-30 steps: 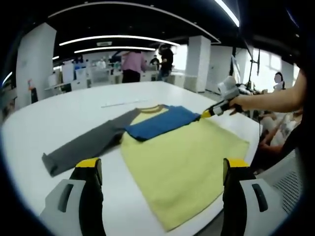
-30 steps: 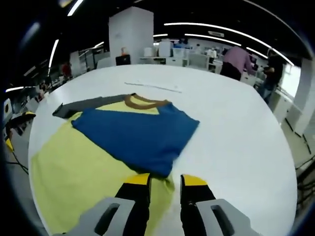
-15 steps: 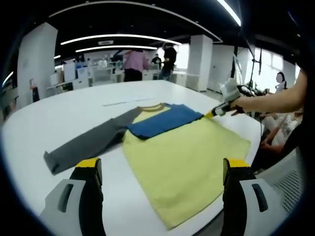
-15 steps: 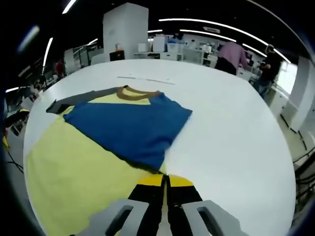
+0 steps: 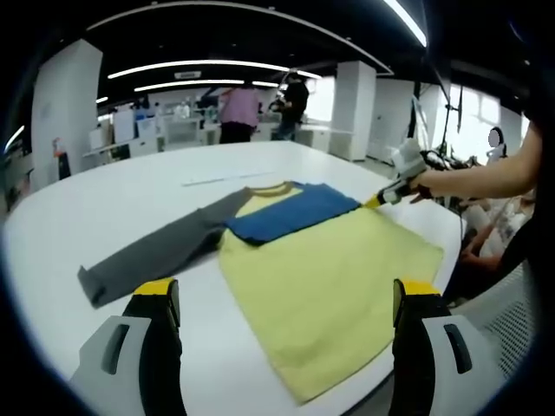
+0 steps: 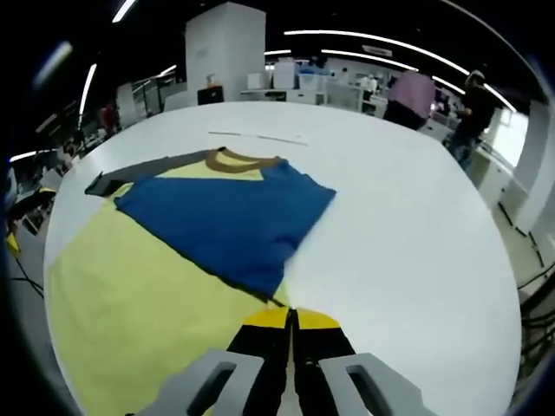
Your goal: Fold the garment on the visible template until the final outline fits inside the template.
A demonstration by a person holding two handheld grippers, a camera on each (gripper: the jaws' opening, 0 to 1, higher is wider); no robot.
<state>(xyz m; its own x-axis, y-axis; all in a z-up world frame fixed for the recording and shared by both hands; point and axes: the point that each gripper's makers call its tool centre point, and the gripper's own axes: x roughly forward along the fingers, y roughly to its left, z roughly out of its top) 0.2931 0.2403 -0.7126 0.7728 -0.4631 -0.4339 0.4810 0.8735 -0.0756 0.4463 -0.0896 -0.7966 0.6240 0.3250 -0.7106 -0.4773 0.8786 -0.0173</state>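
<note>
Flat on the white tabletop (image 5: 104,204) lies the garment (image 5: 321,277), its blue sleeve (image 6: 217,221) folded across the yellow body. Right gripper (image 6: 290,319) pinches the garment's edge just beside that sleeve, jaws pressed together. Left gripper (image 5: 282,299) hangs spread near the garment's hem, and its view shows the grey sleeve (image 5: 156,256) stretched out.

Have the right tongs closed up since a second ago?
Yes. The right tongs were parted a second ago; now their jaws meet at the garment's edge by the blue sleeve.

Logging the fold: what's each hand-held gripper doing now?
Left hand-held gripper: open, holding nothing.
Right hand-held gripper: shut at the garment's edge.
</note>
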